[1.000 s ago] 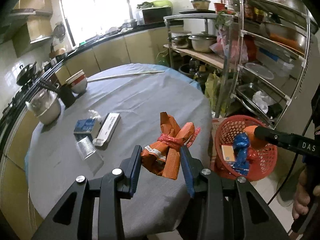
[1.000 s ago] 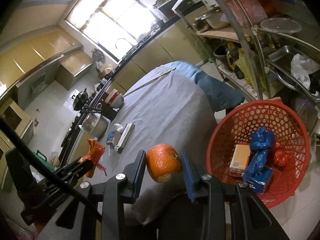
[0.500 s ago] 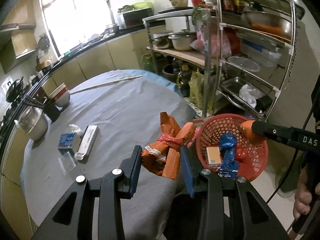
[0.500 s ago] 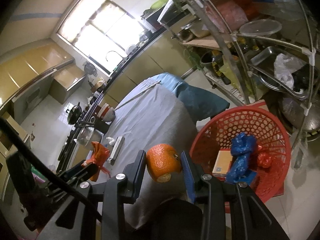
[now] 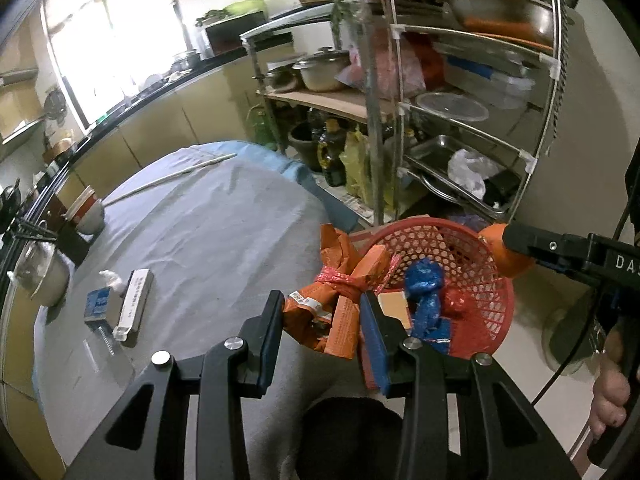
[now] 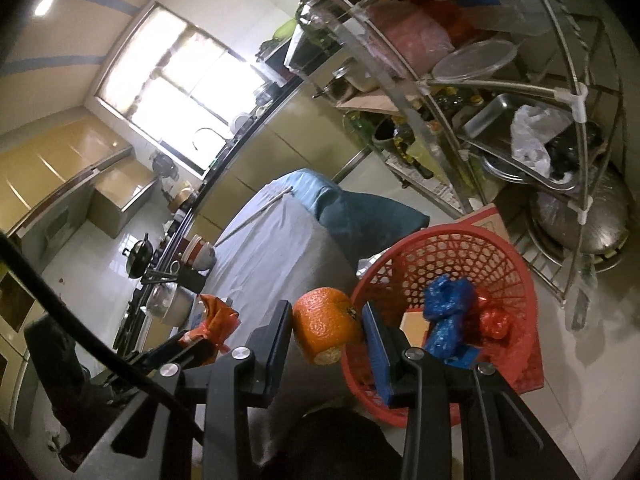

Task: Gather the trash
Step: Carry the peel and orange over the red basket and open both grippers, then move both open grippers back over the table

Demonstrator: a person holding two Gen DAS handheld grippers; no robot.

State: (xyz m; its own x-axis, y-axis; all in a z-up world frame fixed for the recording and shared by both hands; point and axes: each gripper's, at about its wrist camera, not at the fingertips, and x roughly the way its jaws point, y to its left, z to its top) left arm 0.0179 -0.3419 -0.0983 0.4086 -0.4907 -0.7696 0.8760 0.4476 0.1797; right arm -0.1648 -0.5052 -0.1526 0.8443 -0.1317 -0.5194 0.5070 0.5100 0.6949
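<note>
On the grey-clothed table [image 5: 200,240], toward its left side, two small boxes [image 5: 120,304] lie side by side with a scrap of white wrapping just beside them: likely the trash not yet picked up. Moving right, the left gripper [image 5: 322,320] is clamped on one crumpled orange wrapper [image 5: 332,300] tied with red string, held above the table's edge and just short of the red basket [image 5: 496,320]. The basket stands on the floor beside the table and holds one blue bag [image 5: 426,292], one small tan carton and one red crumpled piece (possibly more underneath, I cannot tell). Furthest right, the right gripper [image 6: 328,328] grips one orange [image 6: 326,330], partly peeled at its underside, near the basket's rim.

The step in hand looks like the carry to the basket, two pieces at once. The next move calls for bringing each load fully over the basket's opening before the jaws part; the orange sits nearer the rim than the middle, so released there it could strike the edge and roll away across the floor.
</note>
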